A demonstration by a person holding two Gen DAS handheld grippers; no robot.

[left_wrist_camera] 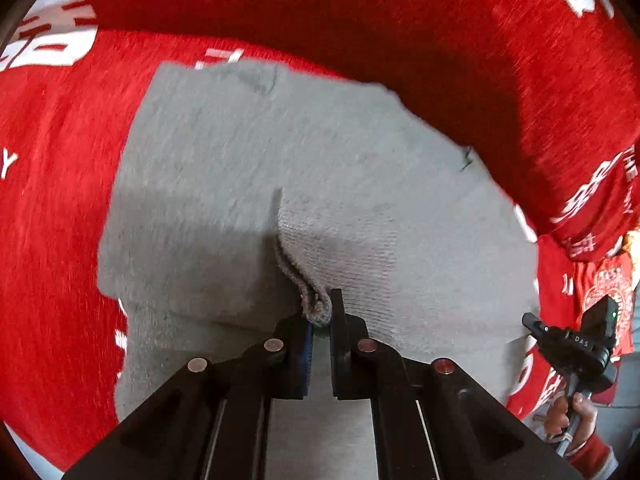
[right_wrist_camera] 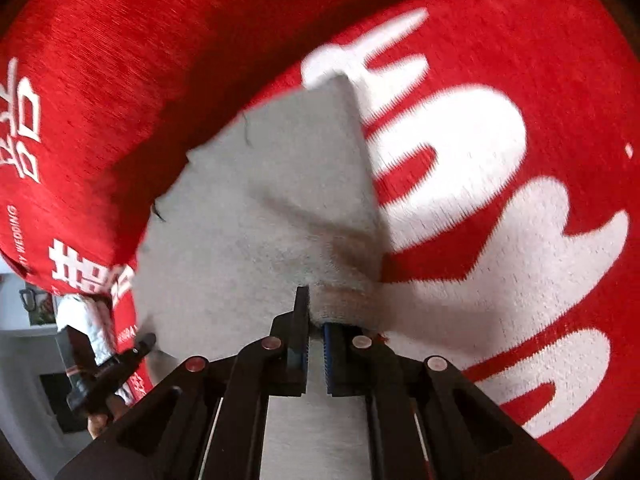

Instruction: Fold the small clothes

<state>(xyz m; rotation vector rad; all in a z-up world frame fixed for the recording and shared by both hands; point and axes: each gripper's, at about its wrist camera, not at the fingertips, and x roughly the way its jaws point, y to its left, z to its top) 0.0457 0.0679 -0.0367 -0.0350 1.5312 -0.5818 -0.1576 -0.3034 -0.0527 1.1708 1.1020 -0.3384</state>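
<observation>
Both of your grippers have a bite on the same grey knit garment [left_wrist_camera: 256, 168], which lies spread on a red cloth with white lettering [left_wrist_camera: 52, 208]. Your left gripper [left_wrist_camera: 320, 312] has its jaws clamped on a pinched-up ridge of the ribbed hem. Your right gripper [right_wrist_camera: 316, 320] has its jaws closed on a rolled piece of the hem at the garment's near right corner. In the left wrist view your right hand [left_wrist_camera: 576, 420] shows at the lower right edge, wrapped around its tool's handle.

The fold looks barely begun. The garment lies mostly open and flat, its far edge ragged against the red cloth, and only the gripped parts of the hem stand up off the surface. No layer has been carried over another that either view can show. Motion blur softens both pictures, so what kind of garment it is cannot be told.

Still ahead, by this reading: lifting the near edge, carrying it across to the far edge, laying it down square, then any second fold and smoothing.
</observation>
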